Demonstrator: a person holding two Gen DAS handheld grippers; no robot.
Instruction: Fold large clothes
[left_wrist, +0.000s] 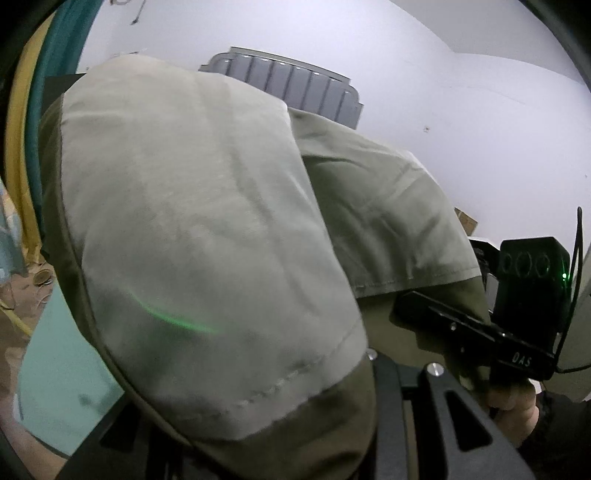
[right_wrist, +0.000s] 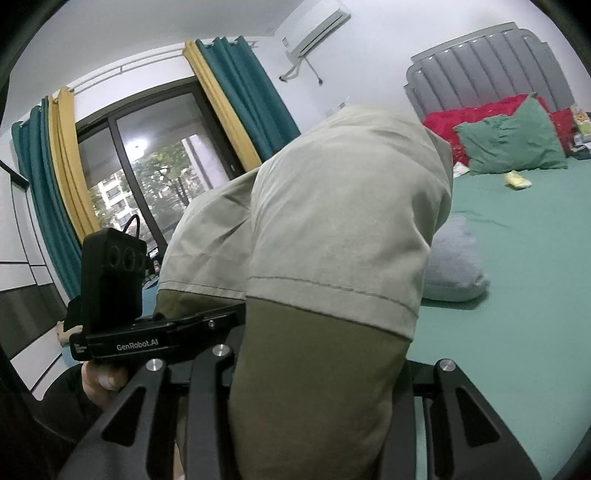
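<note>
An olive-green garment (left_wrist: 332, 387) with pale grey-green pocket linings (left_wrist: 207, 236) hangs lifted in the air and drapes over both grippers. In the left wrist view it covers my left gripper's fingers, which are hidden under the cloth. In the right wrist view the same garment (right_wrist: 332, 221) covers my right gripper's fingertips, and its olive part (right_wrist: 314, 387) runs down between the finger arms. The right gripper (left_wrist: 480, 332) shows in the left wrist view, its tip against the cloth. The left gripper (right_wrist: 192, 325) shows in the right wrist view, its tip touching the garment's edge.
A bed with a green sheet (right_wrist: 524, 280) lies below, with a grey headboard (right_wrist: 487, 70), a green pillow (right_wrist: 513, 144), a red blanket (right_wrist: 476, 114) and a pale blue pillow (right_wrist: 454, 266). Teal and yellow curtains (right_wrist: 236, 92) frame a window at the left.
</note>
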